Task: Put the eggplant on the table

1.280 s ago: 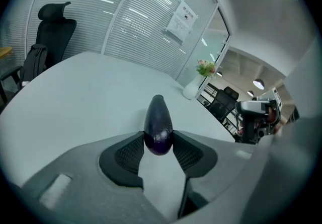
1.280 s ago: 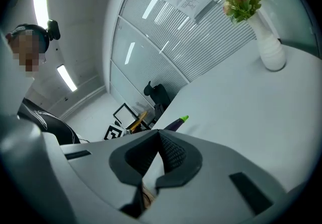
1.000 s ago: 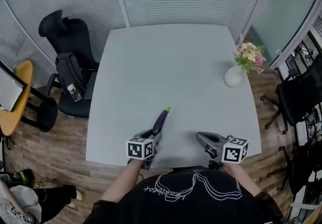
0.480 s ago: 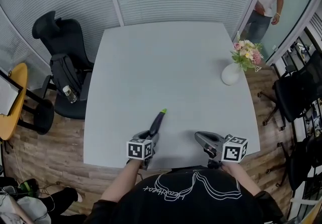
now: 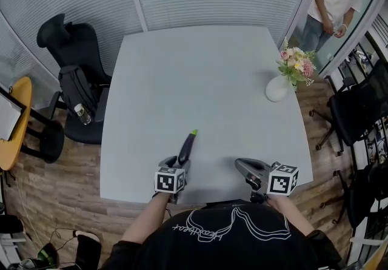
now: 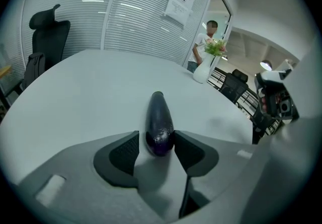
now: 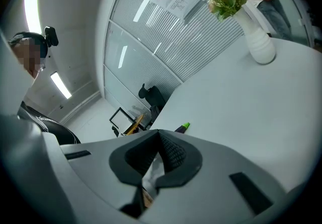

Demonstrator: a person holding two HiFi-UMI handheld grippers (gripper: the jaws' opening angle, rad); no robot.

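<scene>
The dark purple eggplant (image 5: 187, 147) with a green stem end lies near the front edge of the grey table (image 5: 206, 74), pointing away from me. My left gripper (image 5: 179, 162) is around its blunt end (image 6: 159, 122). Its jaws have just been opening: the left pad stands a little off the skin and the right pad is right against it. My right gripper (image 5: 242, 165) hovers over the front right of the table, shut and empty, its pads meeting (image 7: 160, 140). In the right gripper view the eggplant's stem (image 7: 182, 128) peeks over the jaws.
A white vase (image 5: 277, 88) of flowers stands at the table's right edge. A black office chair (image 5: 66, 44) with a bag is on the left, and a yellow round table (image 5: 18, 117) further left. A person (image 5: 330, 2) stands at the back right; more black chairs (image 5: 357, 117) line the right side.
The left gripper has sunk a little with the eggplant, which now rests on the table. A person has walked into view at the back right. The right gripper has stayed put.
</scene>
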